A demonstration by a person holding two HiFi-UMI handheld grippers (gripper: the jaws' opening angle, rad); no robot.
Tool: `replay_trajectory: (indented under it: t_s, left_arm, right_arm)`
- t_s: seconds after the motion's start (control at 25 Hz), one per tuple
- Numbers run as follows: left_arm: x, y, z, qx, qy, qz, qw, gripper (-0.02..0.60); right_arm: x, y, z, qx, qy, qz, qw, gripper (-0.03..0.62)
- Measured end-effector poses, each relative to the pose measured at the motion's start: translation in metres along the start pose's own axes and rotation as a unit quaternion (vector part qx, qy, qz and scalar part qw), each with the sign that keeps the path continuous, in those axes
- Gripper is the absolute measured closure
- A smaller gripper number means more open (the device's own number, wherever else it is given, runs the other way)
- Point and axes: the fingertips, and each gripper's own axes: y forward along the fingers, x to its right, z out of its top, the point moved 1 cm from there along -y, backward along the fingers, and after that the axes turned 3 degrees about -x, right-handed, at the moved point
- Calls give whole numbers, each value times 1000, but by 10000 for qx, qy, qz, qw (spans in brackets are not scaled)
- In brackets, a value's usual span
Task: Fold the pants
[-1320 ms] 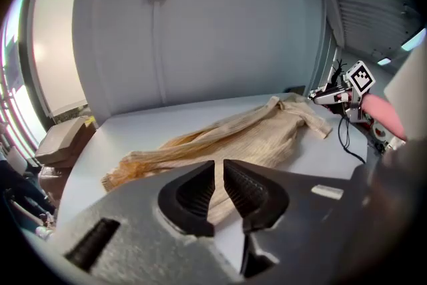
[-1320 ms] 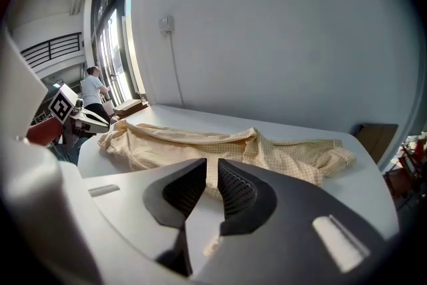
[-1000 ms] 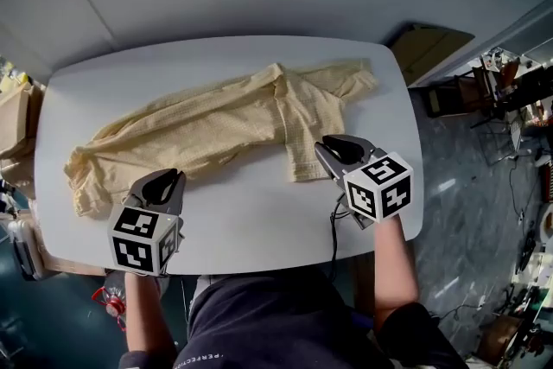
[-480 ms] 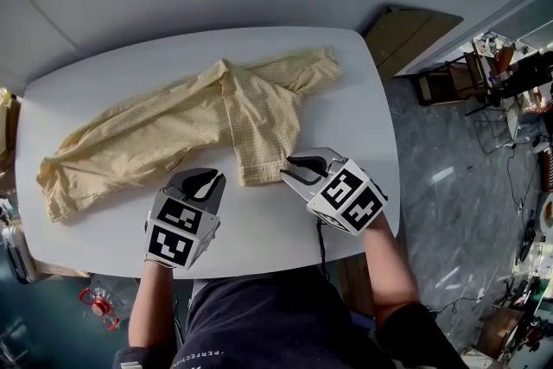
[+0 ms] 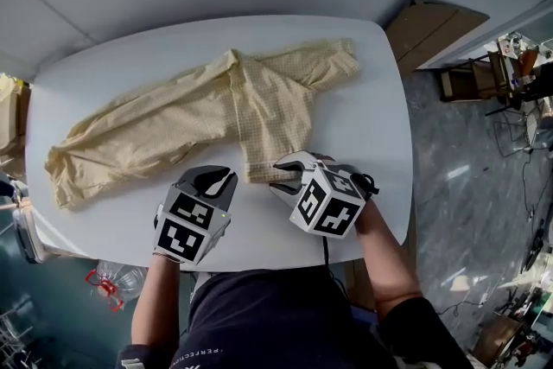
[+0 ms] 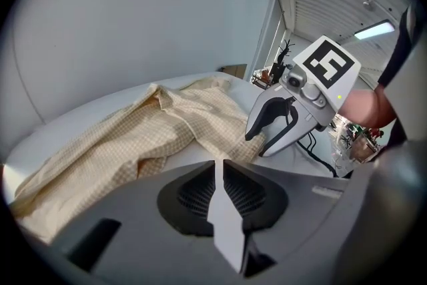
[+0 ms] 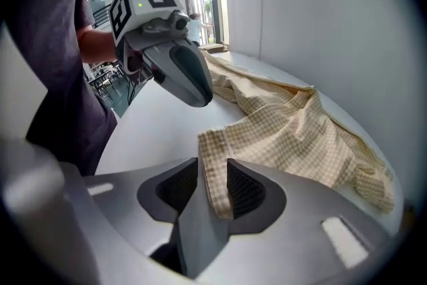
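Observation:
Pale yellow checked pants [image 5: 190,121] lie spread across the white table [image 5: 363,125], with one leg running left and the shorter leg end pointing toward me. My right gripper [image 5: 281,177] is down at that near hem. Its jaws have just been opening, and the hem corner [image 7: 212,173] lies between them without being pinched. The left gripper [image 5: 210,174] hovers just left of the hem over bare table, with only a narrow gap between its jaws and nothing in it. From the left gripper view, the right gripper [image 6: 270,127] shows beside the cloth [image 6: 167,130].
A cardboard box [image 5: 432,26] stands on the floor past the table's far right corner. A plastic bottle [image 5: 117,279] lies on the floor at the near left. Cluttered furniture [image 5: 518,73] fills the right side of the room.
The left gripper moved right along the table's front toward the near hem. The right gripper rolled, dropped onto the hem, and its jaws spread around the cloth.

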Motion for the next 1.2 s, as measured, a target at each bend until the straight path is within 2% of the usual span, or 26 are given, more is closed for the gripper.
replay_trajectory:
  t_s: [0.12,0.24,0.32,0.4,0.56,0.72,0.92,1.2]
  left_arm:
    - [-5,2,-1,-11,-50,-28,10000,545]
    - [-9,5,-1,-20,-68,-70,10000,545]
    - [-9,7,1,-19,-74,-103,9999,545]
    - [-9,8,3,-19,-44,-106,9999,546]
    - [-9,8,10,32,23,-105,9999,552]
    - [-10,4,20,160,50,-59,9998,558]
    - [-15,-2,39,320,108,107,9994,563]
    - [-20,-2,68,481,256,230,9982,563]
  right_arm:
    - [1,8,-7,-316,-258,-51,9992,454]
    - [0,10,-9,-372,-363,-82,9986,461]
    - [4,9,-9,-383,-316,-168,9986,464]
    - [11,8,-10,-422,-281,-336,9981,560]
    - [17,4,-8,-464,-161,-295,9984,566]
    - [30,-15,2,-206,26,-402,9990,568]
    - [72,-58,18,213,255,-1082,9936,568]
    - [150,-107,18,479,594,-2171,9732,568]
